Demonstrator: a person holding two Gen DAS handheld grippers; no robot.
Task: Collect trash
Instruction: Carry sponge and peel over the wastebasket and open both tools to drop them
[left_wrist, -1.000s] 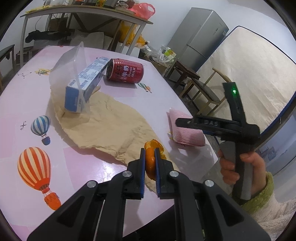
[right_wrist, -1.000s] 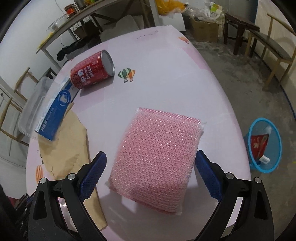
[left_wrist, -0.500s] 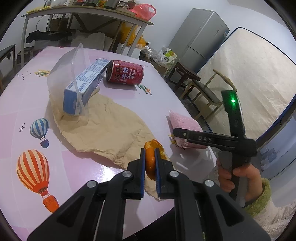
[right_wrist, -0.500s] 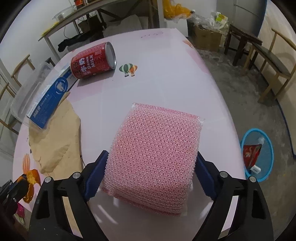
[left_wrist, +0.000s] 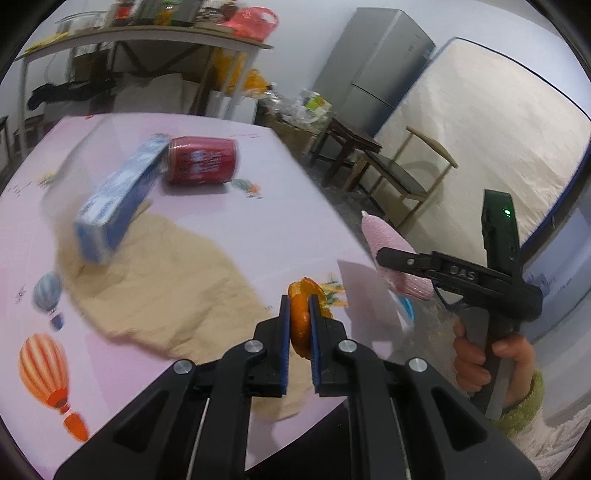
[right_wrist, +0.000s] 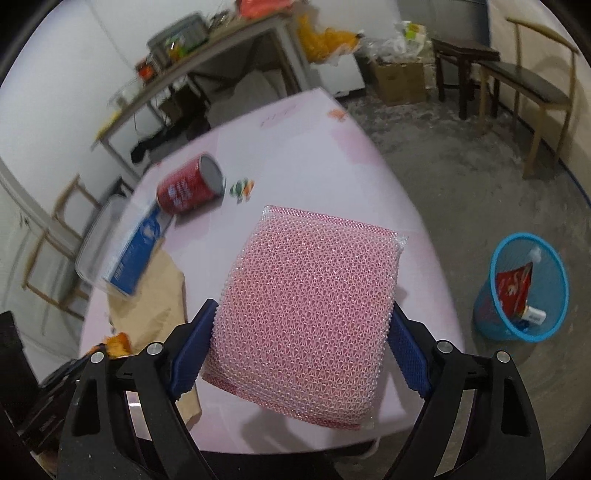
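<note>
the left-wrist view is motion-blurred, so print on the blue carton (left_wrist: 114, 206) and red can (left_wrist: 201, 160) is unreadable. the left gripper (left_wrist: 298, 325) is clamped on a piece of orange peel (left_wrist: 300, 321), partly hidden between its blue pads, above the pink table's (left_wrist: 258, 206) edge. the right gripper (right_wrist: 301, 332) squeezes a pink mesh scouring pad (right_wrist: 310, 310) by its two sides, lifted off the table, its long axis running from 6 toward 12 o'clock. the can lies on its side at 10 o'clock. a blue mesh bin (right_wrist: 526, 291) stands on the floor at 3 o'clock, holding a red wrapper (right_wrist: 513, 284) and a small white item too small to name.
</note>
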